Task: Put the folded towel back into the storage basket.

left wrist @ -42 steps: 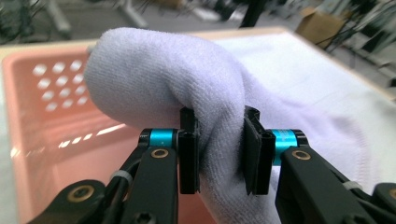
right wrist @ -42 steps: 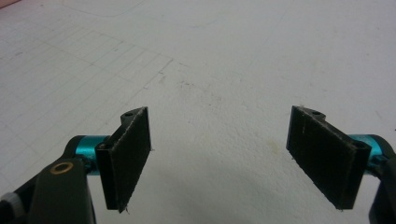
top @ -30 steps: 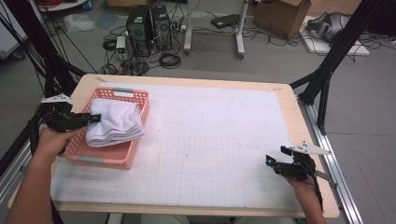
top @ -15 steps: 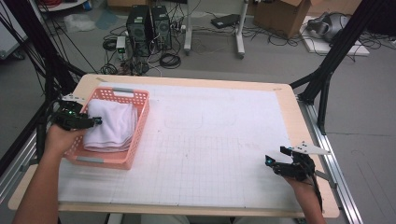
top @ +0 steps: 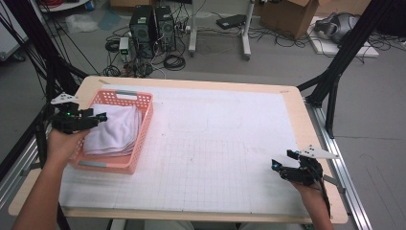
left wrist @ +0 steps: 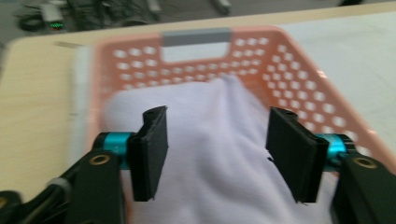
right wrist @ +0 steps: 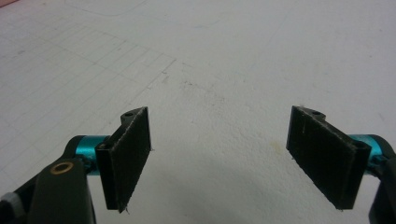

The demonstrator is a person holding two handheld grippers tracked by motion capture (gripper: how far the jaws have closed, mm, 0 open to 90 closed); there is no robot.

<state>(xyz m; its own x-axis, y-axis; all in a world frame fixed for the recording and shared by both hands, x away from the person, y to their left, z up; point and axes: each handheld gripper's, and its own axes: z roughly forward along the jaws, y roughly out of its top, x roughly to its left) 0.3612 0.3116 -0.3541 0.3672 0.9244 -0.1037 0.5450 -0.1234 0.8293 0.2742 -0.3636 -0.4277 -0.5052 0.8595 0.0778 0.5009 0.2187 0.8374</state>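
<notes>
A pink perforated basket (top: pixel 143 125) stands on the left of the table with a folded white towel (top: pixel 115 132) lying inside it. My left gripper (top: pixel 101 117) hovers at the basket's left rim and points across the towel. Its jaws have just been opening, and the pads stand apart and touch no cloth. The left gripper view looks between those open jaws (left wrist: pixel 218 140) onto the towel (left wrist: pixel 219 107) and the basket's far wall (left wrist: pixel 299 70). Over bare mat at the front right, my right gripper (top: pixel 274 165) stands open, and the right gripper view shows nothing between its jaws (right wrist: pixel 219 149).
A white gridded mat (top: pixel 215 143) covers the wooden table (top: pixel 297 100). Black frame legs (top: pixel 335 72) rise at the table's left and right sides. On the floor beyond stand computer towers (top: pixel 152 26), tangled cables and a cardboard box (top: pixel 287 14).
The left gripper has let go of the towel, opened its jaws and drawn back to the left. The towel has settled lower in the basket. The right gripper has stayed still.
</notes>
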